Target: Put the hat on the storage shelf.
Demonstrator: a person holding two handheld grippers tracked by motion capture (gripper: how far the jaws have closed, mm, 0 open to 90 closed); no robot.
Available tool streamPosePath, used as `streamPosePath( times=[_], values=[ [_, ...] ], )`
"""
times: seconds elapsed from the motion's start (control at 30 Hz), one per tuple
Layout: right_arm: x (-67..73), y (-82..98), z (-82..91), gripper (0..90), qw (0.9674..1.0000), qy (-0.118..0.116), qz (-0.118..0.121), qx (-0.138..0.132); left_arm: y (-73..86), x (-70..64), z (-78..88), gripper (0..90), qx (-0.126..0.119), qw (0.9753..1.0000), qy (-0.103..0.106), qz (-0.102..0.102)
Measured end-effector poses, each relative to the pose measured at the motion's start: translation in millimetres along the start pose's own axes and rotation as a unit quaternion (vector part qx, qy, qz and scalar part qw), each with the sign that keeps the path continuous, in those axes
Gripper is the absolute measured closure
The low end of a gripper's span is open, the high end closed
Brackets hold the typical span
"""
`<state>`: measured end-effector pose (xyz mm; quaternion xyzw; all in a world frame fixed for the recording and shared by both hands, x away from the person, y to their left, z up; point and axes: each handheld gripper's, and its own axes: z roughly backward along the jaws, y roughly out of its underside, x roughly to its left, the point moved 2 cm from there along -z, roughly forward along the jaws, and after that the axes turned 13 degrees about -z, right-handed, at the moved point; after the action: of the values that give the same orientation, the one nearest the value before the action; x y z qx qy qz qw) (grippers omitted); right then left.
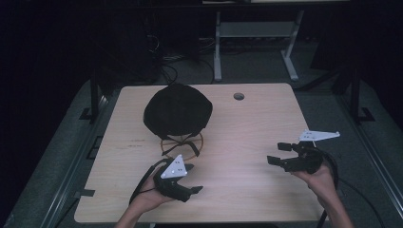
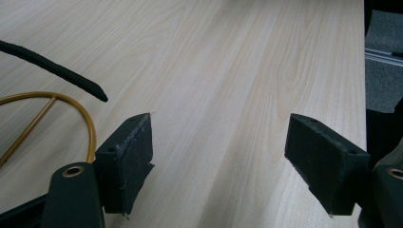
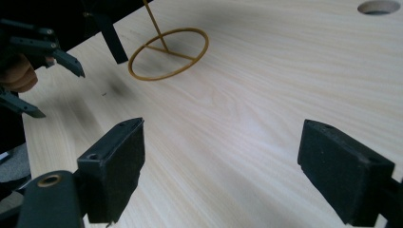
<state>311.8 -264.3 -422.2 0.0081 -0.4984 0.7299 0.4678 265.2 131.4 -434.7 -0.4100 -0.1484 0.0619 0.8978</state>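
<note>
The round black fabric hat (image 1: 177,113) sits on its thin golden wire stand (image 1: 182,145) at the far middle of the pale wooden table (image 1: 247,142), untouched. The left gripper (image 1: 190,178) and right gripper (image 1: 278,153) hover near it, jaws apart and empty, so the handling seems not yet begun.

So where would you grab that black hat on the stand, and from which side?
Probably the hat's near rim, where a black strap hangs toward the gold ring base. Come from the person's side with the open left gripper, the nearer one. The crown looks too broad and rounded for the jaws; the rim is thin.
</note>
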Motion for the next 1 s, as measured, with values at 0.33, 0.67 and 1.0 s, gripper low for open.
streamPosePath(
  times=[0.33, 0.67, 1.0],
  values=[
    [-4.5, 25.8, 3.7, 15.5, 0.9999, 0.003, -0.012, 0.003, 0.7, -0.5, -1.0, 24.4, 0.000, 1.0000, 0.002, 0.004],
    [-6.9, 46.7, 9.9, 15.5, 0.9998, 0.013, -0.013, -0.002, 0.6, -1.0, 1.2, 24.4, -0.002, 1.0000, 0.001, 0.004],
    [-4.2, 69.8, 15.0, 15.5, 0.9999, 0.013, -0.010, -0.001, -0.3, -1.9, 0.4, 24.4, 0.000, 1.0000, -0.002, 0.007]
  ],
)
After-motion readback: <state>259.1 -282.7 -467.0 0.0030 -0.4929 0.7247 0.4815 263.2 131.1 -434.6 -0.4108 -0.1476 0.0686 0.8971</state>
